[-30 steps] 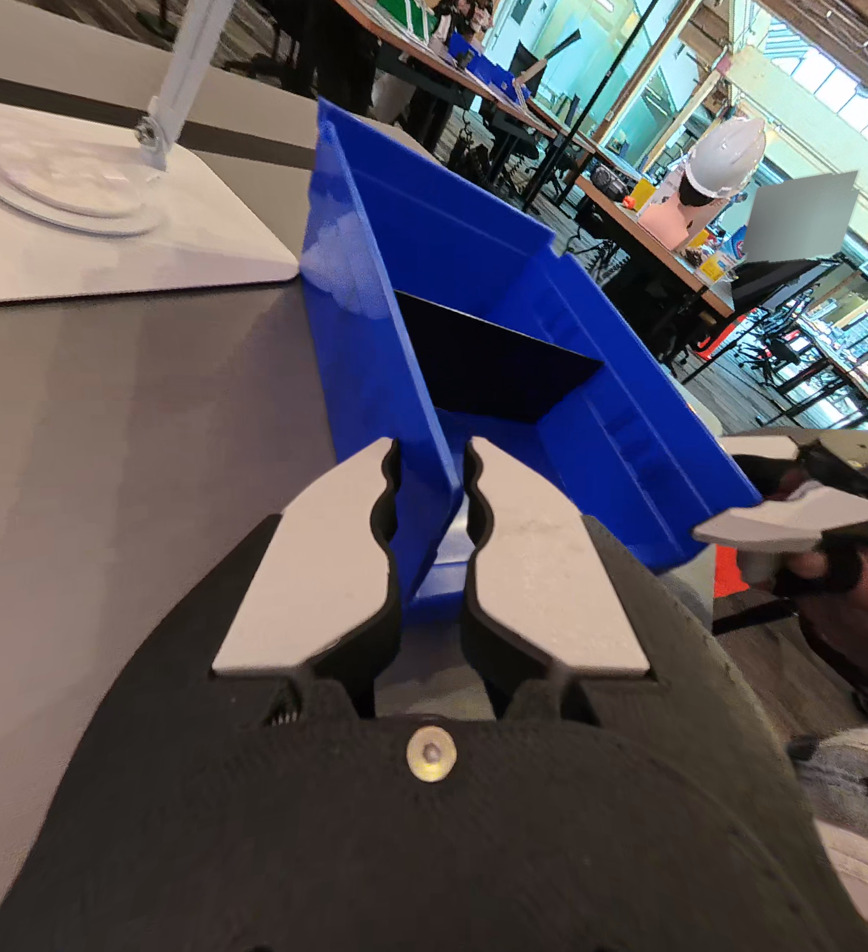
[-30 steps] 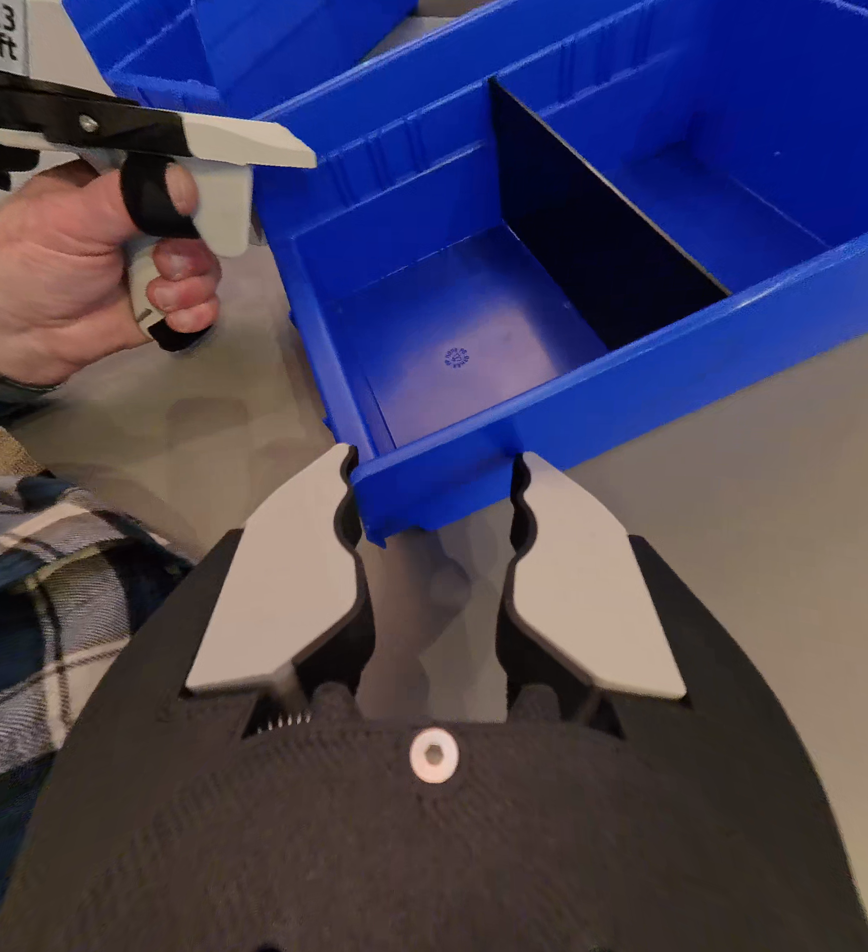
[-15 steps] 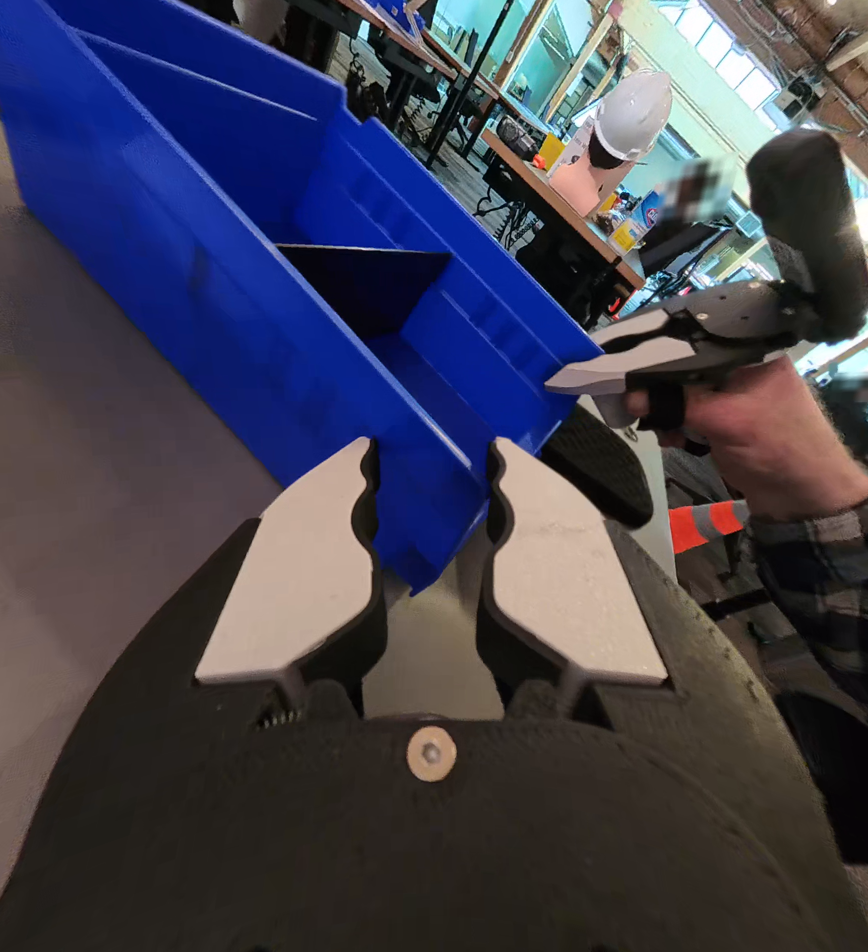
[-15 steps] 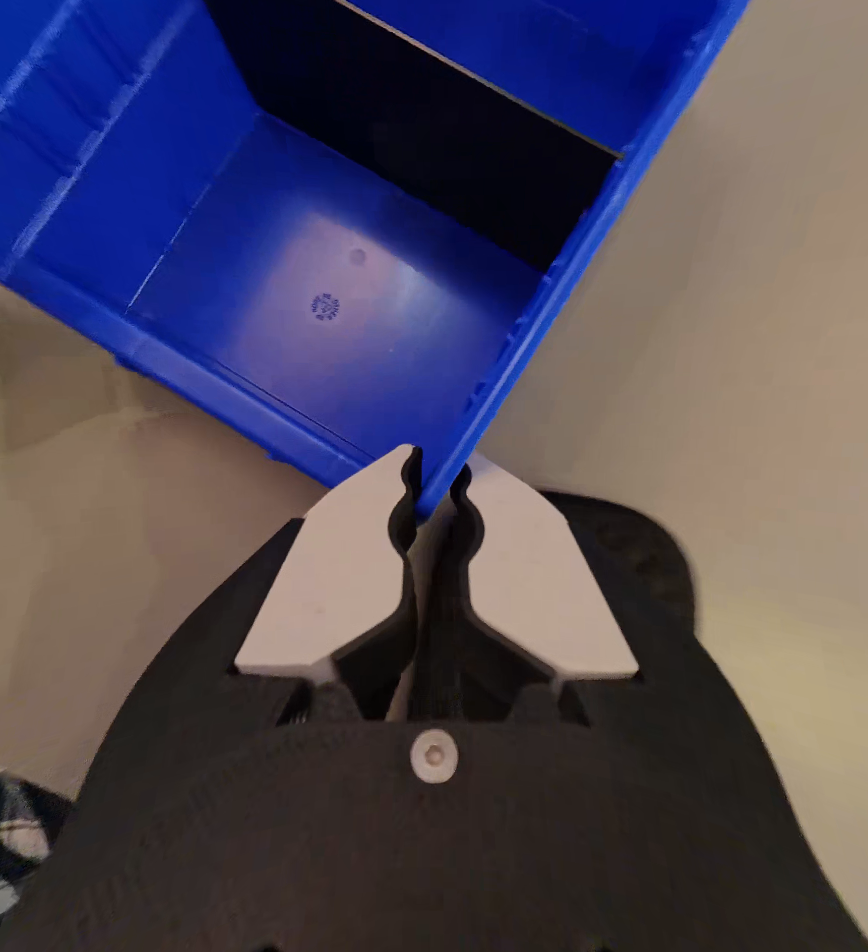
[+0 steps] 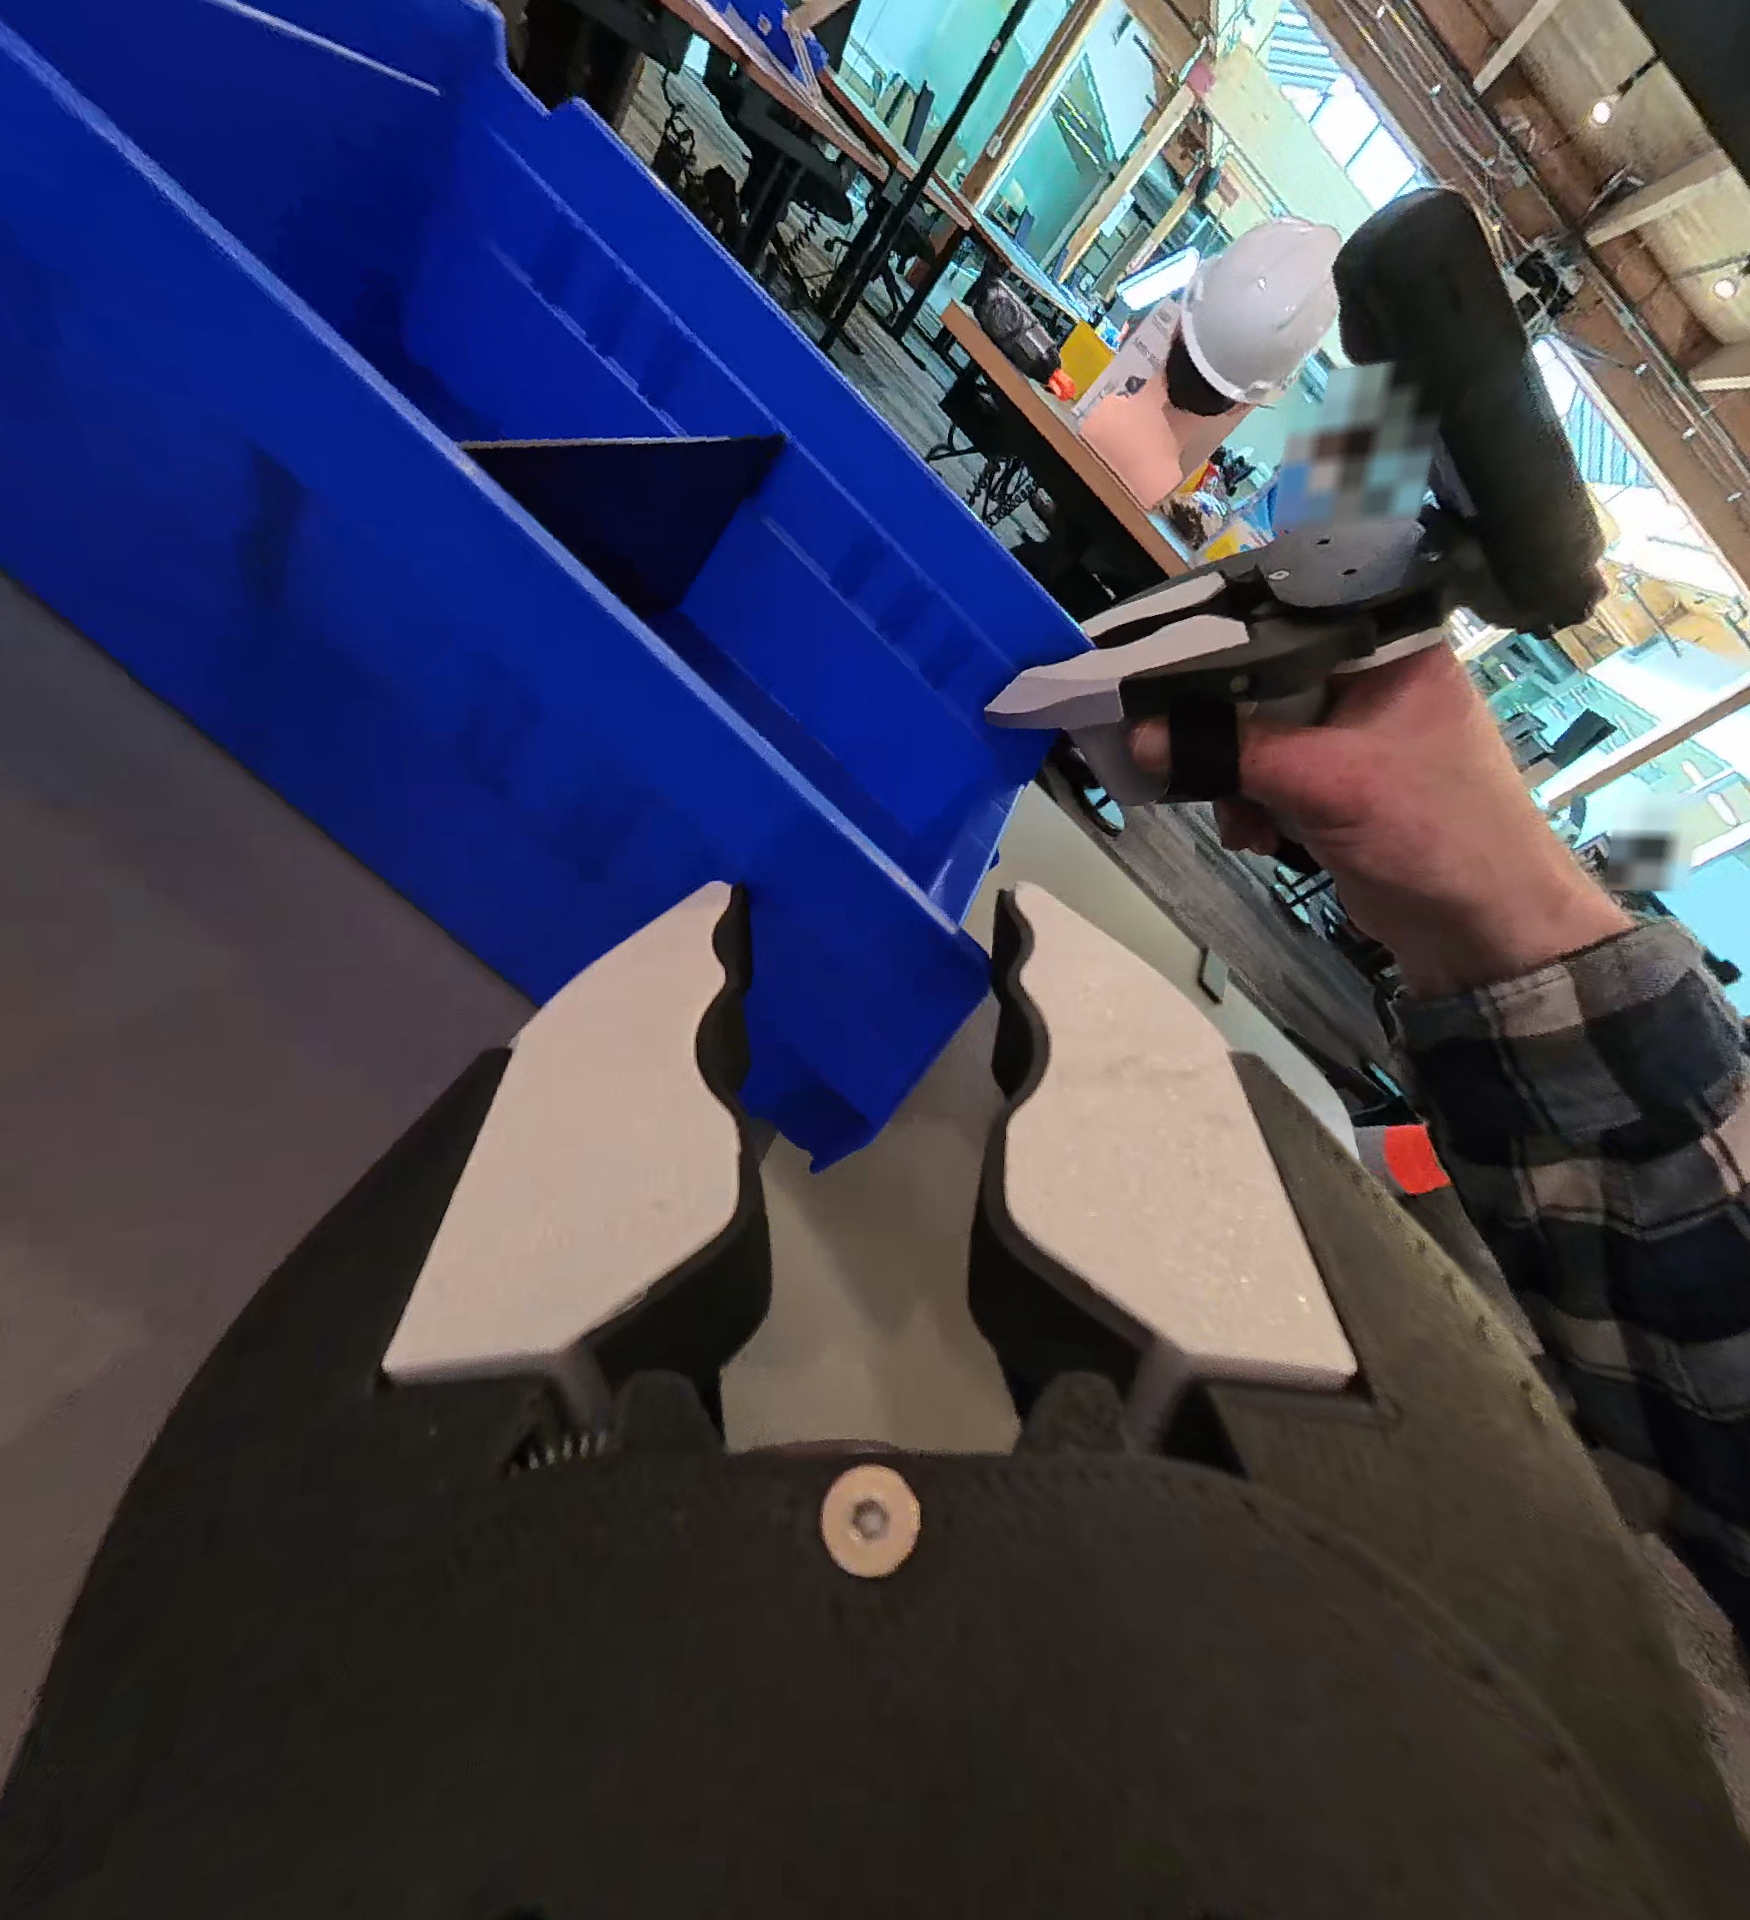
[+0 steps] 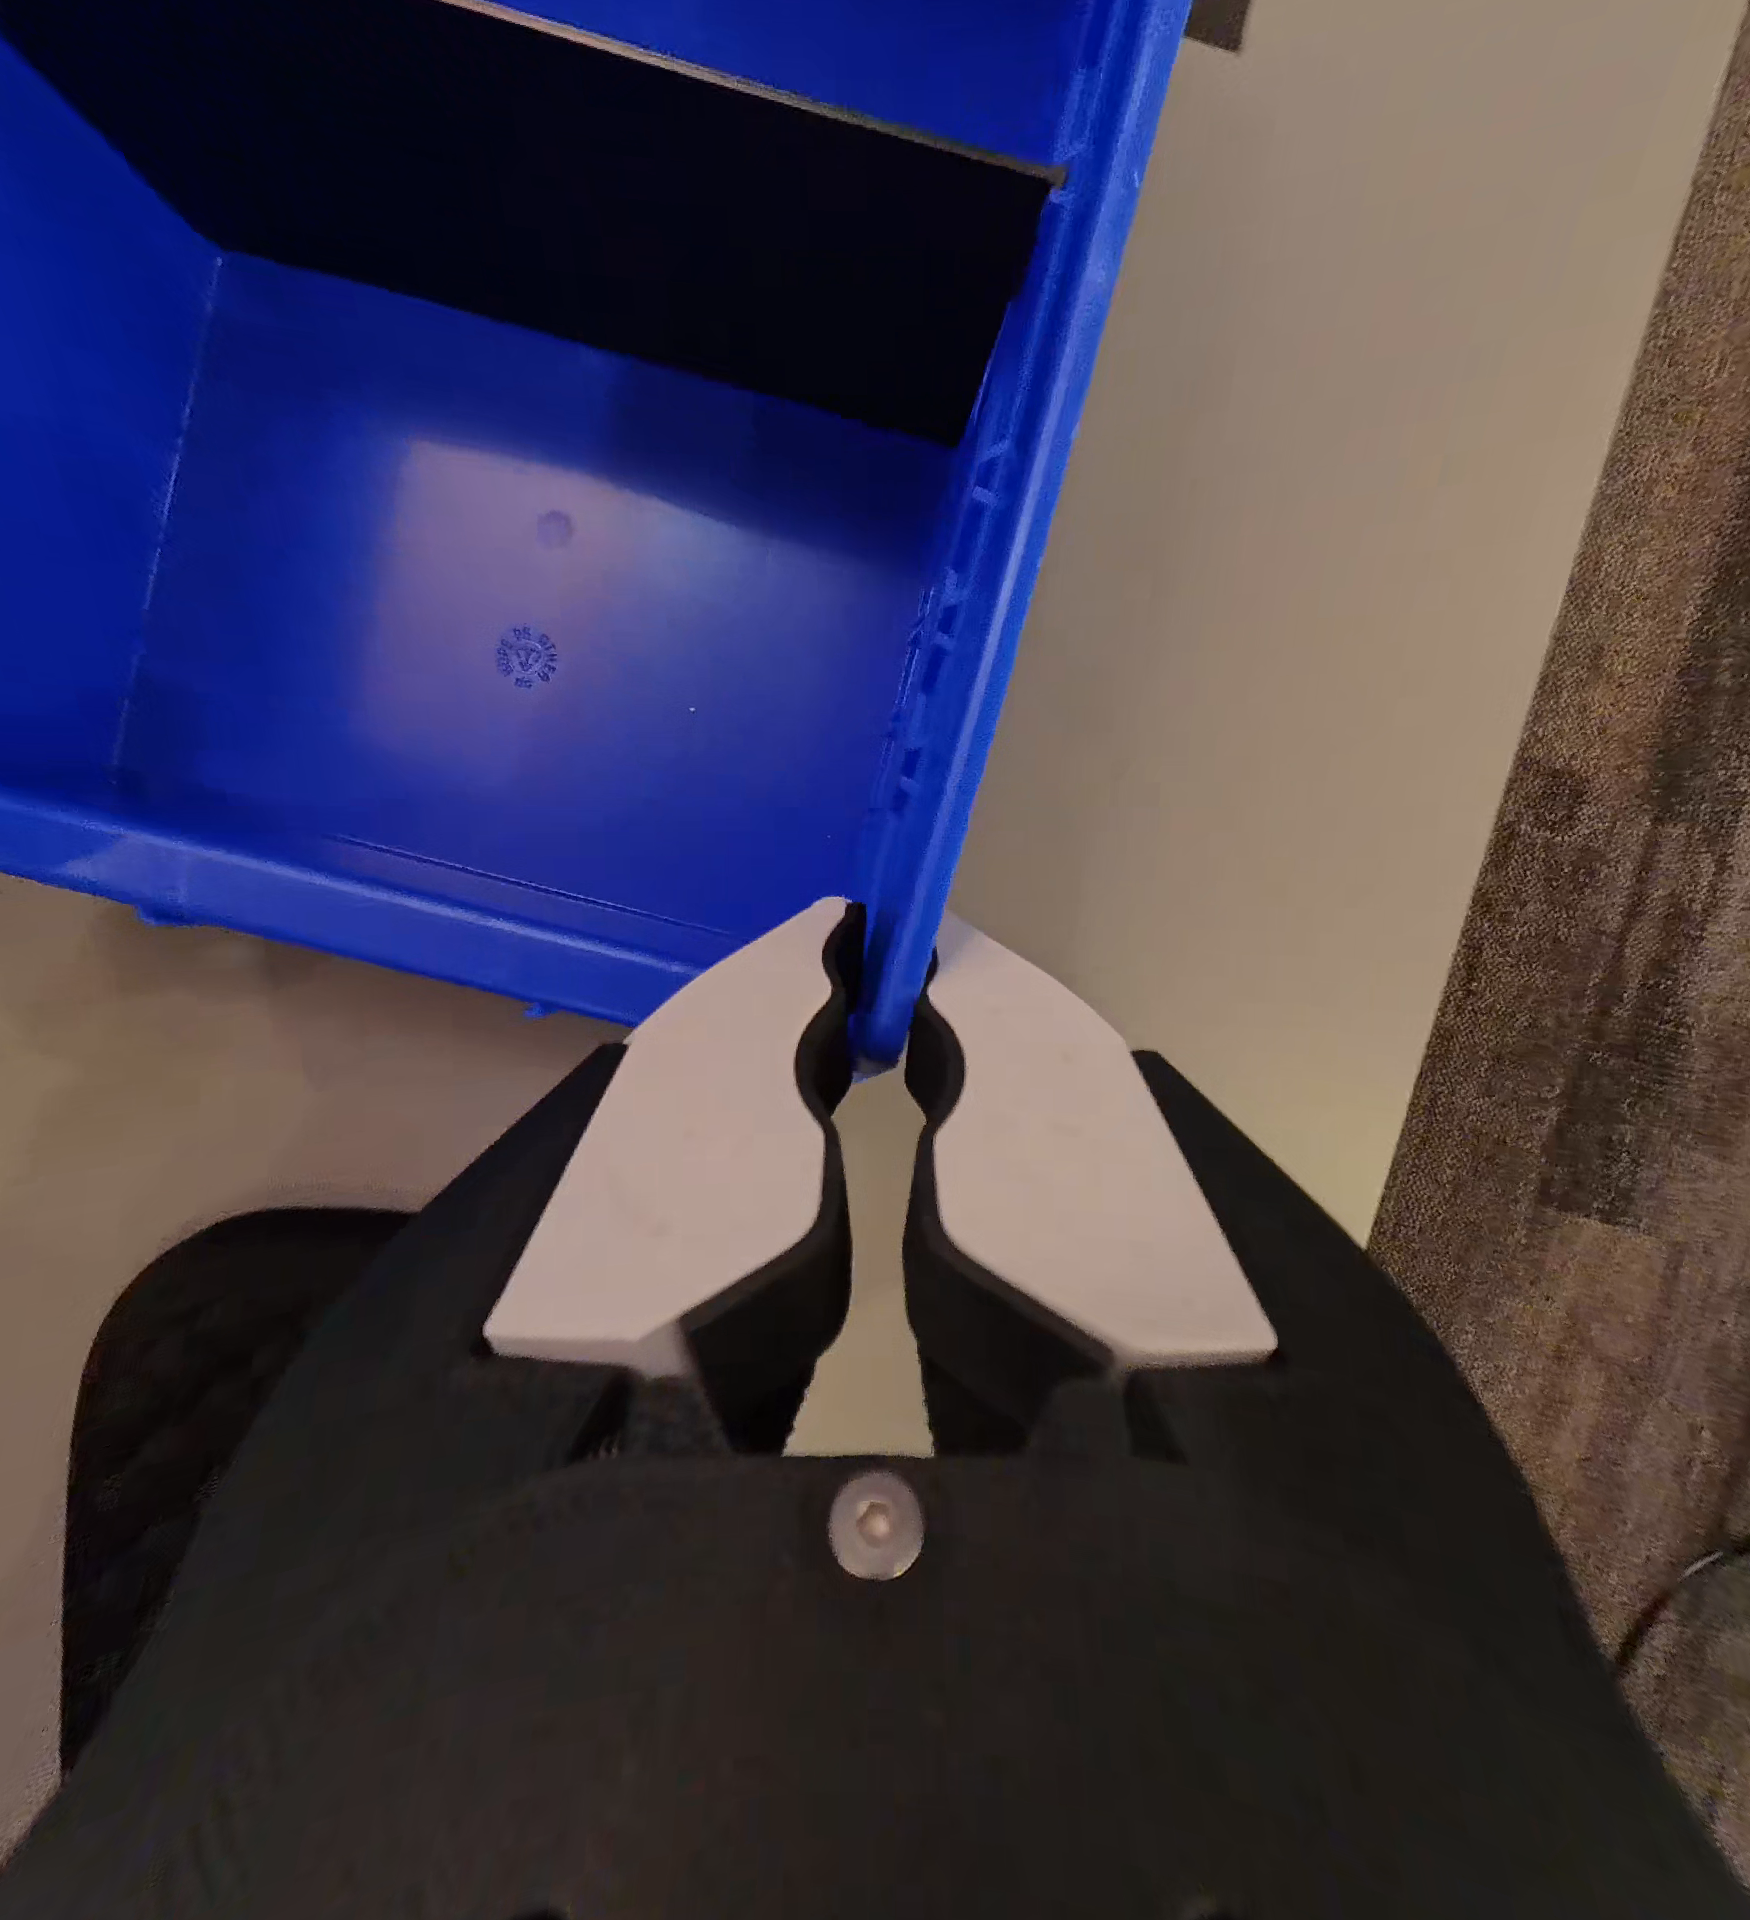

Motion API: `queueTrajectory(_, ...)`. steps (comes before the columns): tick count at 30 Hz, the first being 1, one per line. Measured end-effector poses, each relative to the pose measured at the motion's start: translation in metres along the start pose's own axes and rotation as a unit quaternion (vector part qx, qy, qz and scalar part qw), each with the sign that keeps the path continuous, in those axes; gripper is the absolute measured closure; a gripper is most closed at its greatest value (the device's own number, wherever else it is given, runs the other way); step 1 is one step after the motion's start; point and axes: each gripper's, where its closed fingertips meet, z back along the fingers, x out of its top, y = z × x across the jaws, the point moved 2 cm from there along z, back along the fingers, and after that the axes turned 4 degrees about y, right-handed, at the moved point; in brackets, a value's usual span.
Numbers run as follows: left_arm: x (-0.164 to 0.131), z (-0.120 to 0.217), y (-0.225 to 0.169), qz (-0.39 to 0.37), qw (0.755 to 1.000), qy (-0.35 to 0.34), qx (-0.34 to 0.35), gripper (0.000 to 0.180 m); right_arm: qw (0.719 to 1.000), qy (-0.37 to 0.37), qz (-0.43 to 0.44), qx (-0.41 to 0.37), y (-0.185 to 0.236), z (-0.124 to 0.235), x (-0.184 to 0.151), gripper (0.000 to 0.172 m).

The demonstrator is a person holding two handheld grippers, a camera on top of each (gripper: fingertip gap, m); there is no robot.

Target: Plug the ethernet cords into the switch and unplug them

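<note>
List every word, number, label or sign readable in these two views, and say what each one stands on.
Round moulded stamp on the floor of the blue bin: a ring of raised letters around a small symbol, too small to read.
Boxes on the far workbench: printing is there, but too small and blurred to read.
Both grippers' fingers and the grey tabletop: no writing shows.
So nothing can be quoted.

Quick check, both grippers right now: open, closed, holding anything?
Left gripper: jaws open around a corner of the blue bin, not clamping it.
Right gripper: jaws closed on the blue bin's side wall.
</note>
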Motion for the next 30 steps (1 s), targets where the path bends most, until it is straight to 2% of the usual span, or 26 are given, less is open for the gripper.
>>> queueTrajectory(5, 0.008, -0.012, 0.004, -0.007, 1.000, -0.009, 0.003, 0.137, 1.000, -0.009, -0.007, -0.002, -0.016, -0.005, 0.008, 0.166)
queueTrajectory(7, 0.005, -0.005, 0.004, -0.053, 0.999, 0.000, 0.005, 0.139, 1.000, -0.019, -0.006, -0.018, -0.018, -0.002, 0.008, 0.161)
queueTrajectory(9, 0.007, 0.017, 0.006, -0.085, 0.996, -0.016, 0.014, 0.135, 0.996, -0.069, -0.031, -0.050, -0.023, 0.014, 0.012, 0.129)
queueTrajectory(12, 0.003, 0.065, 0.008, -0.153, 0.987, -0.006, 0.045, 0.128, 0.986, -0.134, -0.010, -0.097, -0.007, 0.050, 0.013, 0.123)
queueTrajectory(14, -0.002, 0.106, 0.017, -0.197, 0.976, -0.006, 0.089, 0.124, 0.982, -0.161, 0.018, -0.098, 0.024, 0.069, 0.014, 0.122)
queueTrajectory(17, -0.016, 0.167, 0.040, -0.225, 0.962, 0.023, 0.154, 0.116, 0.976, -0.179, 0.084, -0.090, 0.091, 0.083, 0.018, 0.121)
queueTrajectory(19, -0.025, 0.211, 0.060, -0.241, 0.946, 0.033, 0.214, 0.107, 0.969, -0.196, 0.131, -0.068, 0.144, 0.082, 0.024, 0.118)
queueTrajectory(23, -0.040, 0.283, 0.089, -0.231, 0.925, 0.037, 0.299, 0.101, 0.949, -0.248, 0.193, 0.014, 0.250, 0.061, 0.045, 0.104)
queueTrajectory(25, -0.050, 0.304, 0.104, -0.232, 0.910, 0.046, 0.340, 0.101, 0.942, -0.261, 0.203, 0.051, 0.291, 0.042, 0.059, 0.092)
queueTrajectory(28, -0.058, 0.315, 0.121, -0.223, 0.902, 0.044, 0.366, 0.100, 0.933, -0.269, 0.219, 0.093, 0.340, 0.006, 0.079, 0.091)
queueTrajectory(30, -0.050, 0.318, 0.125, -0.247, 0.887, 0.032, 0.389, 0.104, 0.935, -0.254, 0.223, 0.110, 0.360, -0.024, 0.092, 0.092)
